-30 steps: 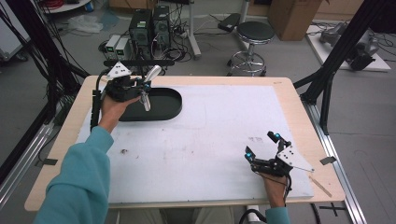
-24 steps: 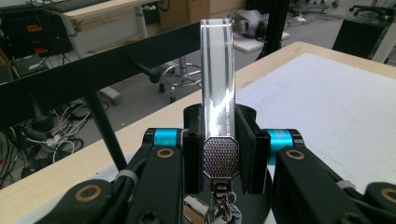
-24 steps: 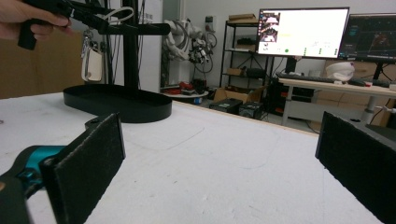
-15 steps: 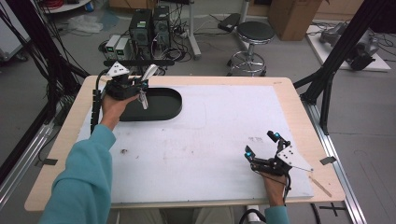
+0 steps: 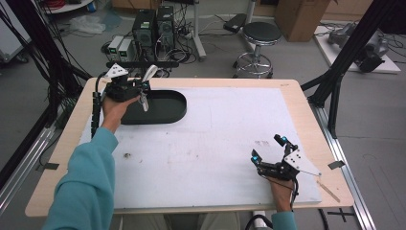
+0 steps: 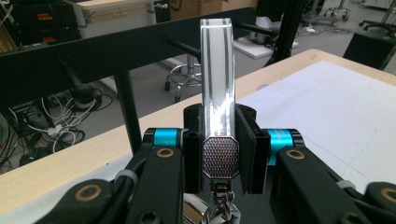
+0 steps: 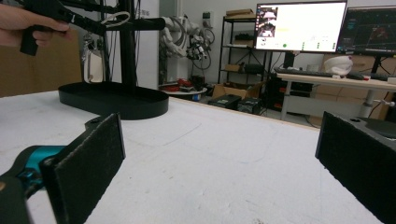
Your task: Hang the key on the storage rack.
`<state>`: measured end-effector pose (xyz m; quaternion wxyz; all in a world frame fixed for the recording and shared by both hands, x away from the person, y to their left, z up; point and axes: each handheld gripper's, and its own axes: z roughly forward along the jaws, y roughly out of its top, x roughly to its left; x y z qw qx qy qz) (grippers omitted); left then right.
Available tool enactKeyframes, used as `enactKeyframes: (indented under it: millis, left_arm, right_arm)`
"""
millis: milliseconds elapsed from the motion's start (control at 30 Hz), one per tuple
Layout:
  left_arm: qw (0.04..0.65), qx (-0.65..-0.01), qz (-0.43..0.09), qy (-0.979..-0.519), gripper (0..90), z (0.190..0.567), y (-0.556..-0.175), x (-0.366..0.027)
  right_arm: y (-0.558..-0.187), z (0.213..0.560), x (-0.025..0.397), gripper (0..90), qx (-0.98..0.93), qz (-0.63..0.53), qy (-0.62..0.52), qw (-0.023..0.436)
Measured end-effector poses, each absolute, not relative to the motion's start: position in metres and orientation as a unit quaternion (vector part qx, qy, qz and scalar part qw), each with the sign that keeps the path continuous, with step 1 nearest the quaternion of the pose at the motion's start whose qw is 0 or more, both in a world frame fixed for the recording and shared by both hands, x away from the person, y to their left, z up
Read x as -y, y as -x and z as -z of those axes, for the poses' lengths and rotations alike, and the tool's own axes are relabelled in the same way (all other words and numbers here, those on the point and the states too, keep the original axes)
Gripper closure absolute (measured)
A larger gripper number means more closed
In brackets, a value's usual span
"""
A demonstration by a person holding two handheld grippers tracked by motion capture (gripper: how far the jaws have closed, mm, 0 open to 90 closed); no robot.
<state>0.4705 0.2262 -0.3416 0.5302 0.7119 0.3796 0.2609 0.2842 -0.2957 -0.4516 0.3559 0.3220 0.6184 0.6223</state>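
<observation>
So your left gripper [image 5: 143,94] has its jaws clamped on the shiny keychain [image 6: 217,112] above the black tray [image 5: 165,109], not yet set down, while your right gripper [image 5: 269,154] rests, jaws apart.

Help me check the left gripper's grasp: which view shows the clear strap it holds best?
The left gripper view: the strap stands upright, clamped between the jaws. The high view shows it small, above the black tray. The right gripper view shows it far off, a pale loop.
</observation>
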Motion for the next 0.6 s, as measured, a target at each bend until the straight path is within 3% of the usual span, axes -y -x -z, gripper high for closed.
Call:
enactKeyframes:
  millis: [600]
  left_arm:
    - [0.542, -0.388, -0.259, -0.698, 74.0, 0.3515, -0.4801, -0.2315]
  right_arm:
    - [-0.2839, 0.4524, 0.2952, 0.7, -0.621, -0.621, -0.319, 0.355]
